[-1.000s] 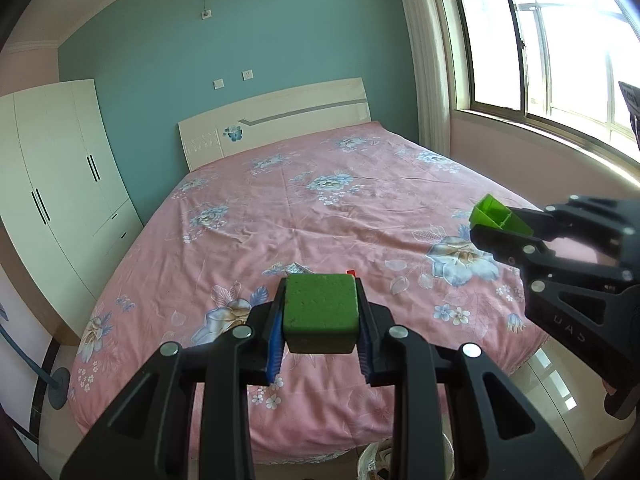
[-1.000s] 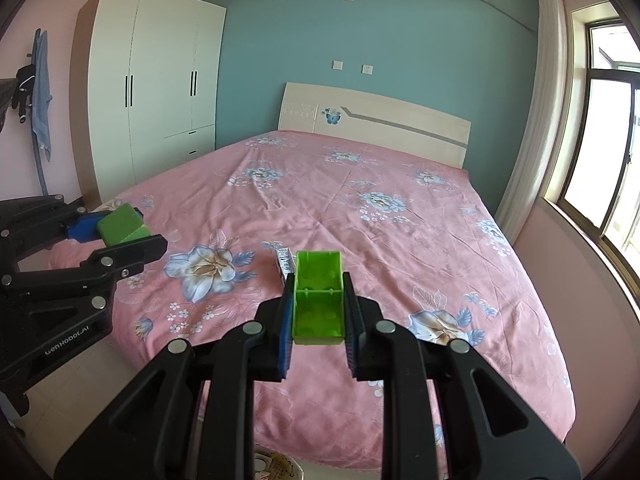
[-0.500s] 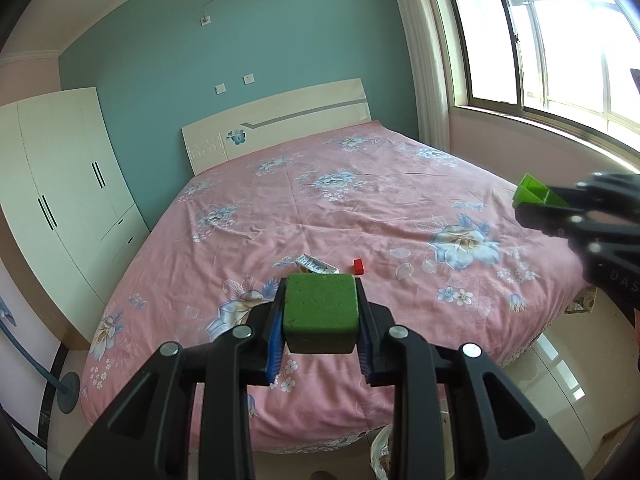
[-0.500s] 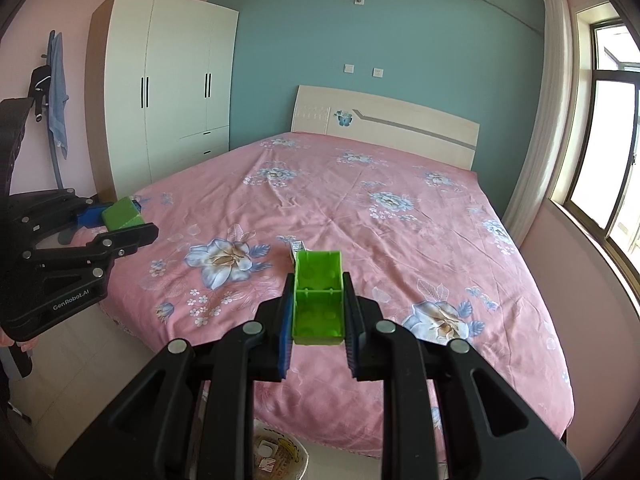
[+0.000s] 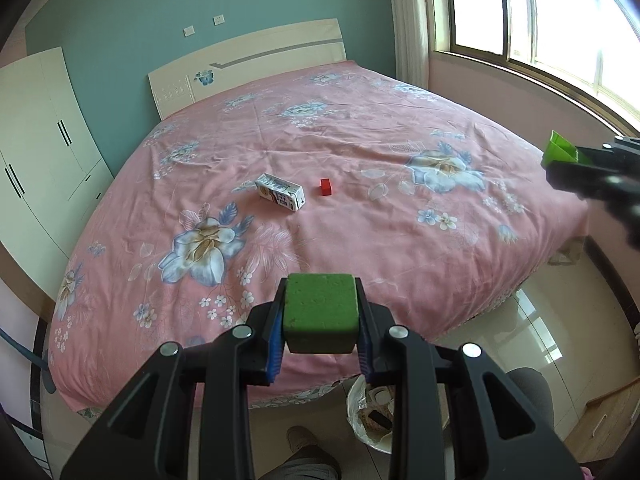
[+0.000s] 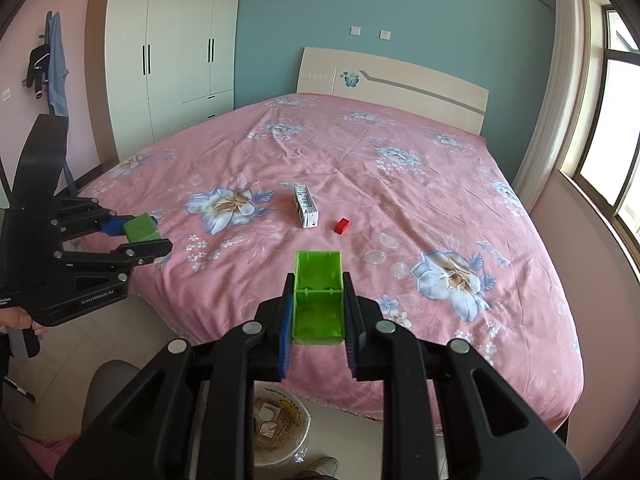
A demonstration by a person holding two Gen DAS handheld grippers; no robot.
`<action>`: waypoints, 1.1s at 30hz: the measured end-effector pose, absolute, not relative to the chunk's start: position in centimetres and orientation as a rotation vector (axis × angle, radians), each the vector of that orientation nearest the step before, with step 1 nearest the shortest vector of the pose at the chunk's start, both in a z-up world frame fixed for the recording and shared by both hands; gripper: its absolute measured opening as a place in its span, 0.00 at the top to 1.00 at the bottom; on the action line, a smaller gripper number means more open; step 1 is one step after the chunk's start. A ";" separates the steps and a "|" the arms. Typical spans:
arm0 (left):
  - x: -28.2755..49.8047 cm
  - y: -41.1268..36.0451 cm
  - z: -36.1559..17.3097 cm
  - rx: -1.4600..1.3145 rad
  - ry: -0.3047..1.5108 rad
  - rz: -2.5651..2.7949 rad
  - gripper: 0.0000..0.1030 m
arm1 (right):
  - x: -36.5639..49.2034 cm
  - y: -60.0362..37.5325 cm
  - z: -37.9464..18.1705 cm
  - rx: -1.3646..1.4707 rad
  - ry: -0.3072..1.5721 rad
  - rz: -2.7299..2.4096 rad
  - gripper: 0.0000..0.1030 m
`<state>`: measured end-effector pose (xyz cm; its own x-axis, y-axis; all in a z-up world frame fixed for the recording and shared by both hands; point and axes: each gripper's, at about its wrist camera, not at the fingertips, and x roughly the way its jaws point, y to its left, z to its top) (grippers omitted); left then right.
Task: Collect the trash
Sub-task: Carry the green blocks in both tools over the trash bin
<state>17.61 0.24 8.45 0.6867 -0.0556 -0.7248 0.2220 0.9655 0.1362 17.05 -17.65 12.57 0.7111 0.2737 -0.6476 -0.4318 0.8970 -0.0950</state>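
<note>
while left jaws clamp a green sponge (image 5: 320, 312), right jaws pinch a green tray (image 6: 319, 298).

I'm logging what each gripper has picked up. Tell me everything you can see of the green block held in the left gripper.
The green block is a squat cuboid with rounded edges and a matte, slightly grainy, foam-like surface, darker on its near face. It sits level between the left gripper's jaws, which press on its two sides with blue pads; nothing else touches it. It is held in the air above the near edge of the pink floral bed, with the trash bin on the floor below. The right wrist view shows it from the side.
</note>
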 end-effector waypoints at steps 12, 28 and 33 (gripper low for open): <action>17.9 -0.8 0.2 0.205 0.978 -0.212 0.69 | 18.0 -17.4 4.7 -0.253 0.833 0.428 0.78; 17.4 -1.7 -10.2 0.131 1.215 -0.285 0.69 | 17.6 -16.5 -5.5 -0.215 1.041 0.487 0.78; 16.9 -2.7 -13.4 0.116 1.290 -0.313 0.69 | 17.5 -16.8 -8.7 -0.206 1.110 0.502 0.78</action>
<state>16.92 -2.66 -13.43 0.2417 -0.1640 -0.9564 0.2931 0.9519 -0.0892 17.52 -16.81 -8.68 0.3473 0.2831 -0.8940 -0.4840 0.8707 0.0877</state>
